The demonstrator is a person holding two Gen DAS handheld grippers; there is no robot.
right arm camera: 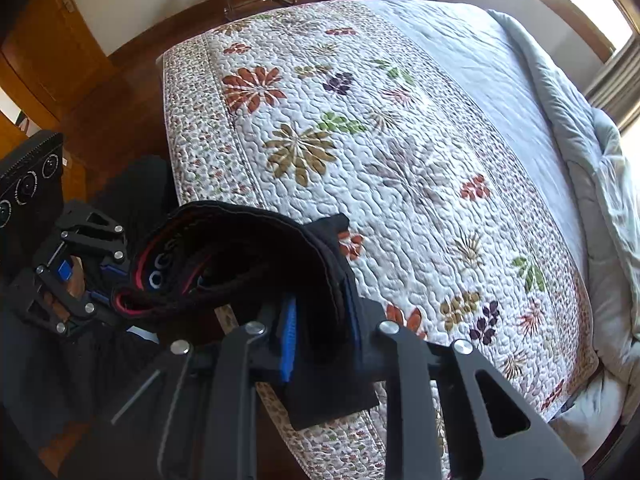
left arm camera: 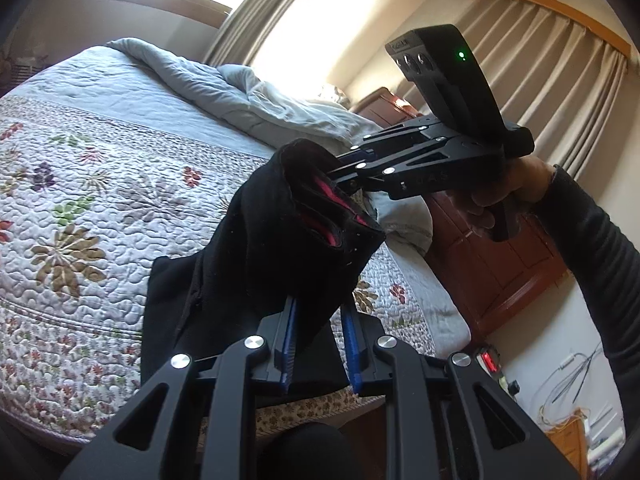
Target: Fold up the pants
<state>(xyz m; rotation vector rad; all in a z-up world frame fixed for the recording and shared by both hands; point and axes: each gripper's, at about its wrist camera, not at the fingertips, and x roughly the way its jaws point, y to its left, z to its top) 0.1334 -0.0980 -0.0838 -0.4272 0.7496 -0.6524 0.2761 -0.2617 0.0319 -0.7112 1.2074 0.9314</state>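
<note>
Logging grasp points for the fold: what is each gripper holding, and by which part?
Both hold the black pants by the waistband: the left gripper at one end, the right gripper at the other, fingers shut on the bunched fabric above the floral quilt.

Open quilt [right arm camera: 400, 152], bunched duvet [right arm camera: 560, 92] beyond

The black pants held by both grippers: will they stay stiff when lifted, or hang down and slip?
The black pants look floppy: between the left gripper and the right gripper the waistband sags and curls. They probably weigh little, since thin finger pads carry them. Slipping seems unlikely while both jaws are clamped on bunched cloth.
</note>
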